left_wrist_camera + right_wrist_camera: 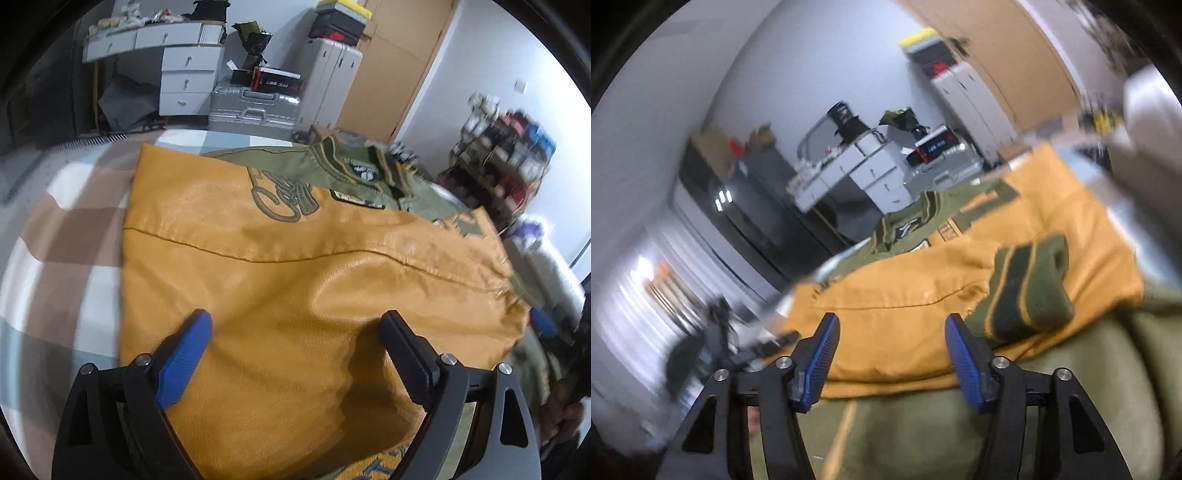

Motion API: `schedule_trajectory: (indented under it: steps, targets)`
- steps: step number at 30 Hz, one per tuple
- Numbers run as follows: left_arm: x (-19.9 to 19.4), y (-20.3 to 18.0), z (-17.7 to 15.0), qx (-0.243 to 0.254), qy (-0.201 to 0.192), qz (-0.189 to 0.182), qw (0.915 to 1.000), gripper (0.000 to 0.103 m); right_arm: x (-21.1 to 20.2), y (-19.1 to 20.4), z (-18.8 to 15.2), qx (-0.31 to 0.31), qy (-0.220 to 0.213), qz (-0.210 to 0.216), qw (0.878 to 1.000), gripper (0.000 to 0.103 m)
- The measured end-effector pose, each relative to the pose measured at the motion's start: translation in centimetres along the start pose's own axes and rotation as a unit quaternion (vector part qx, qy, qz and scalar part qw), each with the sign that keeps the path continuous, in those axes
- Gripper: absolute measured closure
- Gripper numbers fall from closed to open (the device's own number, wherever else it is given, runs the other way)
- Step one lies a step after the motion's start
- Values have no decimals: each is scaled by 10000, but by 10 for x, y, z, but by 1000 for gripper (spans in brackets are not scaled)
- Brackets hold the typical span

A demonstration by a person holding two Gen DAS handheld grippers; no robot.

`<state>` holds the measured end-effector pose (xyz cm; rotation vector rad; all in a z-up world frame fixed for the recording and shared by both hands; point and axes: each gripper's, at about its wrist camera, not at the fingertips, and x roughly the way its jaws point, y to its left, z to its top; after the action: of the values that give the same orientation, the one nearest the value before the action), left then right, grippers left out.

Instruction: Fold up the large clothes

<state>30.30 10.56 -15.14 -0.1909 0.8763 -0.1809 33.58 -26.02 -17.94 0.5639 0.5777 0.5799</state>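
Note:
A jacket with an olive green body [354, 166] and mustard yellow leather sleeves [295, 258] lies spread on a checked bed cover [74, 240]. One yellow sleeve is folded across the body. My left gripper [295, 315] hovers just over that sleeve with its jaws wide apart and nothing pinched between them. In the tilted, blurred right wrist view, my right gripper [892, 318] is open above the yellow sleeve [905, 295] and the green body [923, 424]. The sleeve's ribbed green cuff with yellow stripes [1027, 288] lies just to the right of its fingers, apart from them.
Past the far edge of the bed stand a white desk with drawers [184, 74], a silver suitcase [251, 103] with boxes on it, a white cabinet [332, 74] and a wooden door [399, 66]. A crowded shelf rack [506, 166] stands at the right.

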Motion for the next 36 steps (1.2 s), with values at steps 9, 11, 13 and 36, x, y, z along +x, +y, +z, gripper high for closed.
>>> schedule_trajectory:
  steps: [9, 11, 13, 36]
  targets:
    - [-26, -84, 49, 740, -179, -665, 9949, 11, -15, -5, 4, 209, -186, 470, 9985, 45]
    - [4, -90, 49, 711, 350, -728, 9942, 11, -20, -12, 5, 383, -236, 550, 9975, 44]
    - [36, -93, 43, 720, 1004, -832, 9888, 12, -20, -19, 5, 553, -261, 585, 9964, 44]
    - [111, -75, 187, 348, 1569, 635, 9850, 9, -19, -12, 5, 547, -161, 464, 9973, 25]
